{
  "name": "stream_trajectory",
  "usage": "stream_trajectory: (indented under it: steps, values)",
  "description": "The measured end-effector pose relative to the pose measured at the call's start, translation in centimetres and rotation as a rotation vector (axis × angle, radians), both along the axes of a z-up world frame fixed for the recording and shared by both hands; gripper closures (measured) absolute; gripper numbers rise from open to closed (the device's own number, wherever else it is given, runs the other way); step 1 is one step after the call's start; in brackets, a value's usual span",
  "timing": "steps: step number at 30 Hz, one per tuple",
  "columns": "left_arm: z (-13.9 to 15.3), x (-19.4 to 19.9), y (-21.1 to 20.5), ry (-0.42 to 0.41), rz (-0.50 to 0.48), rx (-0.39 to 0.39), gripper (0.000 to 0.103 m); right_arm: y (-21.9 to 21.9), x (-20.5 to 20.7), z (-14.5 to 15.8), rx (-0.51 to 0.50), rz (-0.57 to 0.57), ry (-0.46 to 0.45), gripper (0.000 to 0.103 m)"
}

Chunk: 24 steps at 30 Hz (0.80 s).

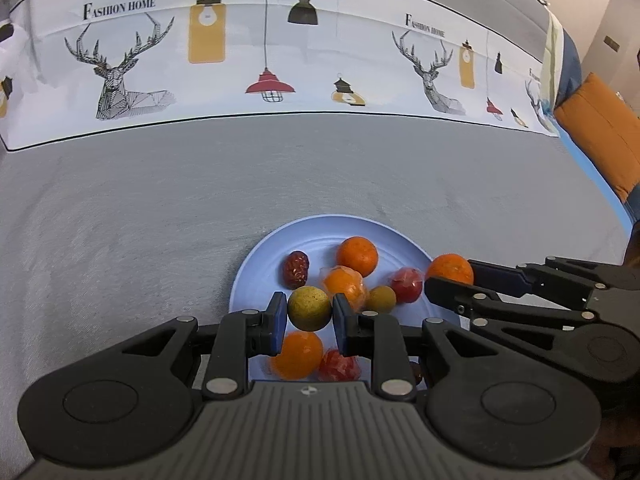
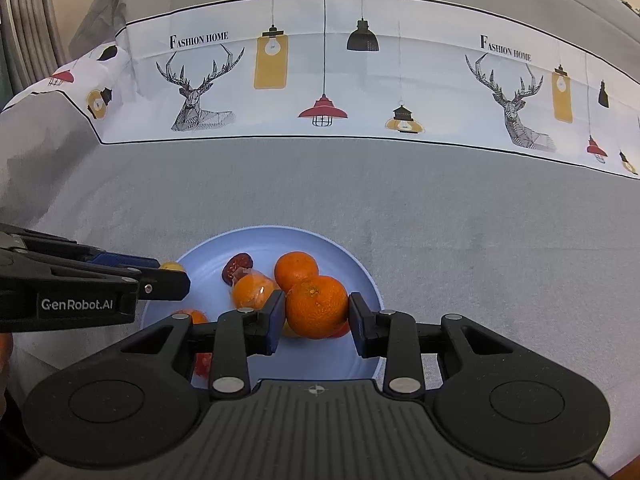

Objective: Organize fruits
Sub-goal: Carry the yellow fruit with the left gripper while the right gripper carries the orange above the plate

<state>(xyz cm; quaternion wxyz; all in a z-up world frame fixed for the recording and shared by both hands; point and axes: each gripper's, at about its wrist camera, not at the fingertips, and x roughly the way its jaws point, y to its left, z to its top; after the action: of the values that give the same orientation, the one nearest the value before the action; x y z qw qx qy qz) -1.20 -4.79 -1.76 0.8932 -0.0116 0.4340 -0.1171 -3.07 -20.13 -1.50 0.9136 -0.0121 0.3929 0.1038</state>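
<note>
Fruits fill a light blue plate (image 1: 256,264) that sits on the grey-clothed surface (image 1: 140,208), and both grippers hold one above it. The left gripper (image 1: 310,310) has its fingers (image 1: 278,320) pinched on a yellow-green round fruit (image 1: 309,307) over the plate's near side. The right gripper (image 2: 317,312) has its fingers (image 2: 276,312) clamped on a large orange mandarin (image 2: 317,306), also over the plate.

In the left wrist view, just beneath the held green fruit lie an orange fruit (image 1: 298,354) and a red wrapped piece (image 1: 340,366). Farther in rest a wrapped orange fruit (image 1: 345,286), a smaller green fruit (image 1: 382,299), a red fruit (image 1: 406,284), a dark red date (image 1: 296,270) and another mandarin (image 1: 357,256) nearest the plate's far rim. The right gripper enters from the right side of this view with its mandarin at the plate's right rim.

The right wrist view hides much of that pile behind its own mandarin; it shows the second mandarin, the wrapped orange fruit and the date, plus the left gripper's side carrying the words "GenRobot.AI". Only the left wrist view shows an orange cushion (image 1: 604,136) beyond the surface's far right corner. Across the far part of the surface runs a white printed band (image 2: 320,76) with deer and lamps.
</note>
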Motion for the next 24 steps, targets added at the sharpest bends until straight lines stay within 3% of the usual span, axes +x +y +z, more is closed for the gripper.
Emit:
stream_trajectory:
  steps: [24]
  values:
    - [0.3,-0.3,-0.76,-0.023,-0.041,-0.005,0.076,0.21,-0.02,-0.29,-0.021,0.01,0.006,0.067]
